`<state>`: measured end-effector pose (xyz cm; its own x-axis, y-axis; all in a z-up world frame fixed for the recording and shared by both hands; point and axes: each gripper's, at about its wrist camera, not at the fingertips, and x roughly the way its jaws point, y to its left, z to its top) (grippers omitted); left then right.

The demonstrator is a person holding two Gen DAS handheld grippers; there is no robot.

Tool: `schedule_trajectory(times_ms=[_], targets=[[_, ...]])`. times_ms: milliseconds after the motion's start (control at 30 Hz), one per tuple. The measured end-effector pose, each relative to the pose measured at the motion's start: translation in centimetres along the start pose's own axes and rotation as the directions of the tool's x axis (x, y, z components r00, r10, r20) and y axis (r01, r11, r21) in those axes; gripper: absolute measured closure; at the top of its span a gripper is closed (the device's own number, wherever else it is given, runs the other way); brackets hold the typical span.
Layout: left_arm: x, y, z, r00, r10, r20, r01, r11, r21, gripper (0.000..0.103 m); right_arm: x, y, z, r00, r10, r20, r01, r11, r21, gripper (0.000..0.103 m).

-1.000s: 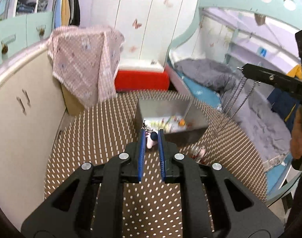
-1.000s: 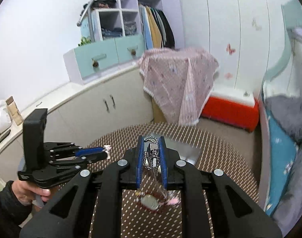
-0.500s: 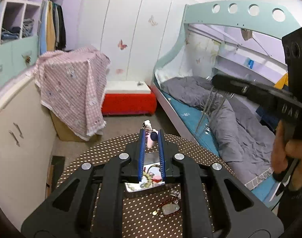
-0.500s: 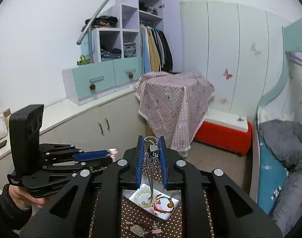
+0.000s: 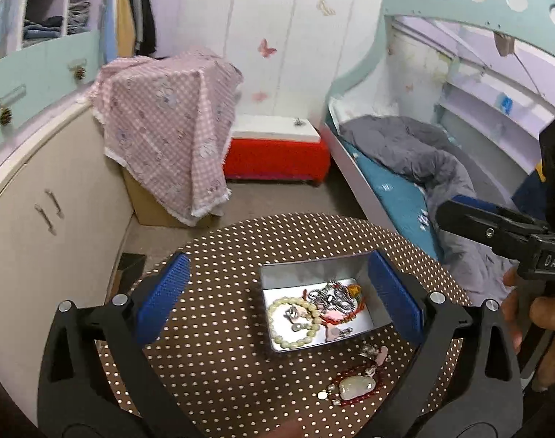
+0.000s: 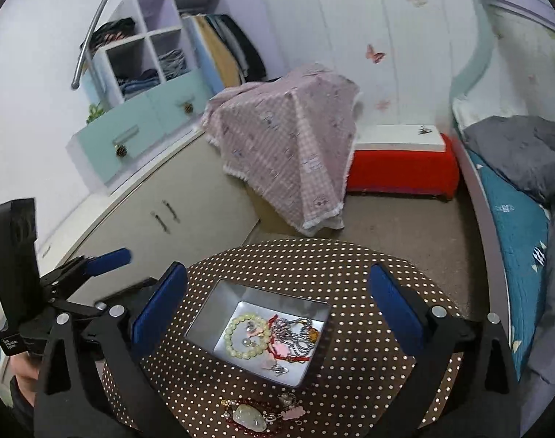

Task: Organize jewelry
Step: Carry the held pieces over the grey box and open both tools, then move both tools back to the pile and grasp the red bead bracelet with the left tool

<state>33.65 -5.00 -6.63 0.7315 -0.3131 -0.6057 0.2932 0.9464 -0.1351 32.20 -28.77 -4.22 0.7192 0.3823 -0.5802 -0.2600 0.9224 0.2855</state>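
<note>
A grey metal box (image 5: pixel 306 272) (image 6: pixel 219 304) sits on the round brown polka-dot table (image 5: pixel 219 332) (image 6: pixel 350 357). In it lie a pale green bead bracelet (image 5: pixel 293 323) (image 6: pixel 246 341), a silver chain (image 5: pixel 328 294) (image 6: pixel 295 332), red cord and small pink charms. A red-bead necklace with a pale stone pendant (image 5: pixel 355 387) (image 6: pixel 248 414) lies on the table in front of the box. My left gripper (image 5: pixel 281 303) is open and empty above the table. My right gripper (image 6: pixel 277 310) is open and empty above the box.
A white cabinet (image 5: pixel 40 204) stands at the left. A pink checked cloth covers a box (image 5: pixel 168 127) beyond the table. A red chest (image 5: pixel 277 153) stands by the wall. A bed with grey bedding (image 5: pixel 405 157) is at the right.
Both grippers have opened. The pink charm that the left held and the silver chain that the right held now lie in the box. Both grippers have risen and tilted down.
</note>
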Motion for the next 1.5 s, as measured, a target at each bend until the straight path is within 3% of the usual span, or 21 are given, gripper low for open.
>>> schedule_trajectory(times_ms=[367,833,1100,1500], targets=[[-5.8,0.1,-0.3,0.986,0.092,0.137,-0.09,0.996,-0.019,0.007,-3.5,1.6,-0.2,0.998,-0.026,0.066,0.026,1.0,-0.012,0.007],[-10.5,-1.6,-1.9,0.966,0.113,0.231,-0.117,0.993,0.003,0.007,-9.4,3.3,-3.4,0.988,-0.061,0.139,0.066,0.997,-0.029,0.007],[-10.1,-2.4,-4.7,0.974,0.106,0.201,-0.113,0.993,0.023,0.007,-10.6,2.2,-6.4,0.989,-0.092,0.119,0.093,0.996,-0.002,0.007],[-6.5,-2.8,-8.9,0.993,0.088,0.082,-0.092,0.995,0.05,0.007,-8.2,-0.5,-11.0,0.991,-0.135,-0.008,0.135,0.99,0.05,0.007]])
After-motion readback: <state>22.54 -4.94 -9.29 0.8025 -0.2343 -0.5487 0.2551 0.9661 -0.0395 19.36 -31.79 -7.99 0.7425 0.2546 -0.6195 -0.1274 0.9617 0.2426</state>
